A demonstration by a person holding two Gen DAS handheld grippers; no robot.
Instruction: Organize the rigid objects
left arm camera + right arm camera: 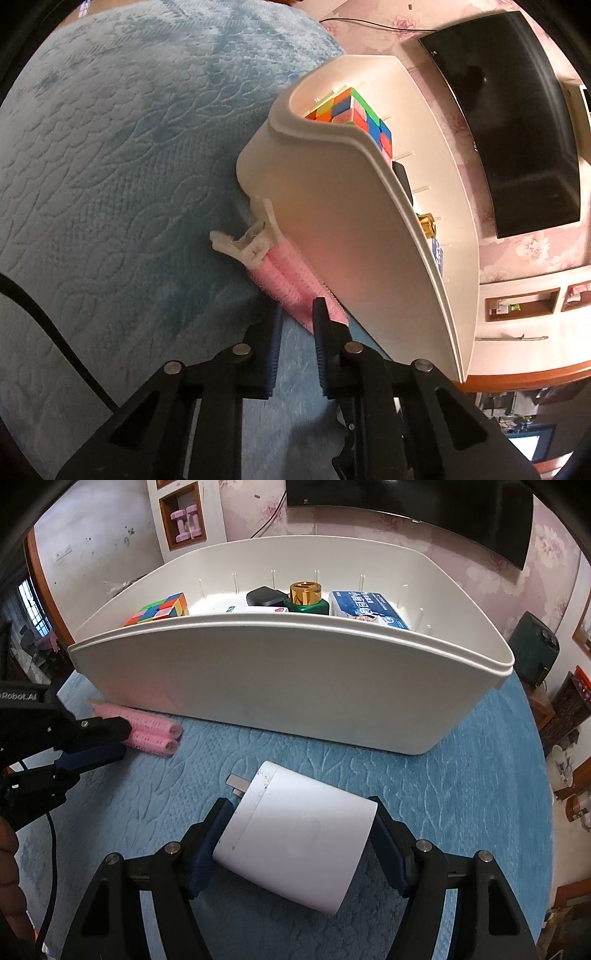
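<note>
1. Pink hair rollers (pixel 291 273) lay on the blue bedspread (pixel 110 147), pressed along the foot of the white bin's (pixel 332 221) outer wall, toward its cube-end corner. In the left wrist view, their white clip (pixel 251 247) pointed away from me.
2. My left gripper (pixel 297 304) had its jaws drawn nearly together at the rollers' near end. I could not tell whether the pads truly bit the bristles or only brushed them.
3. I judged the worst risk there to be a shallow end grip. Lifted like that, the rollers could swing, snag on the bedspread's pile or slip free against the wall.
4. That wall stood just beside the right-hand finger, so a careless lift might have scraped it and nudged the bin. The Rubik's cube (pixel 354 110) inside sat near the rim.
5. In the right wrist view, my right gripper (pixel 300 805) was clamped on the white charger (pixel 295 834), pads on its two sides. It sat short of the bin's near wall (pixel 277 672), prongs (pixel 236 781) forward.
6. Smooth plastic on a wide grip could twist. I thought the prongs might catch the rim if the charger went over too low.
7. Inside, the black adapter (pixel 264 596), the gold-capped bottle (pixel 308 603) and the tissue pack (pixel 365 609) crowded the far side. A drop there could topple the bottle.
8. My left gripper (pixel 125 738) showed at the left edge of this view. Moving both hands toward the bin together risked a clash.
</note>
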